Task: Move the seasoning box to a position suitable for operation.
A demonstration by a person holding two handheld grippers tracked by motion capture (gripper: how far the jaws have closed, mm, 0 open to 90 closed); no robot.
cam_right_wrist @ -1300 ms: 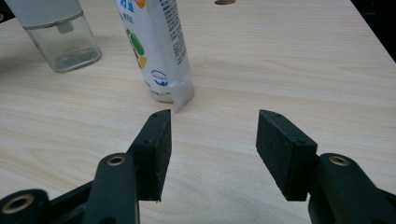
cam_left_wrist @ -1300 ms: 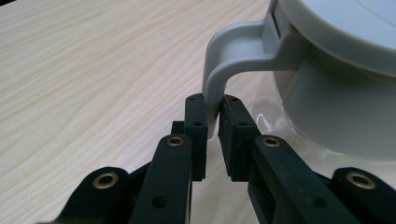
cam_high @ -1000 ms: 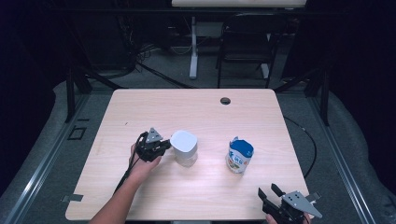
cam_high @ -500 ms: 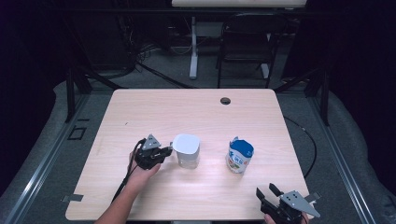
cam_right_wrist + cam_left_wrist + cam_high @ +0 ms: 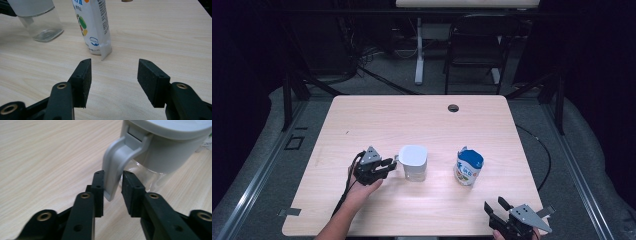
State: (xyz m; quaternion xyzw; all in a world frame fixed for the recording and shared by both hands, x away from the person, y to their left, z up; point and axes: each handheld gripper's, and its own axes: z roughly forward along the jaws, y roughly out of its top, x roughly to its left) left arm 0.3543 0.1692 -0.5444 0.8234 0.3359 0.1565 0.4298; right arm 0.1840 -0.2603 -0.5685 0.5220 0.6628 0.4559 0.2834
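Jaws of the right gripper (image 5: 113,82) stand spread and empty at the near table edge, facing a soft printed pouch (image 5: 92,26) with a creased seam. Farther in, the left gripper (image 5: 112,187) has just been opening; its black foam pads flank the pitcher's grey plastic handle (image 5: 117,165), one touching, the other apart, so I judge the grip released. The pitcher (image 5: 413,162) stands upright near mid-table, clear-walled with a matte grey lid, just left of the pouch. Setting down looks done; drawing the hand back remains. The pale wood-grain table (image 5: 412,117) stretches beyond.
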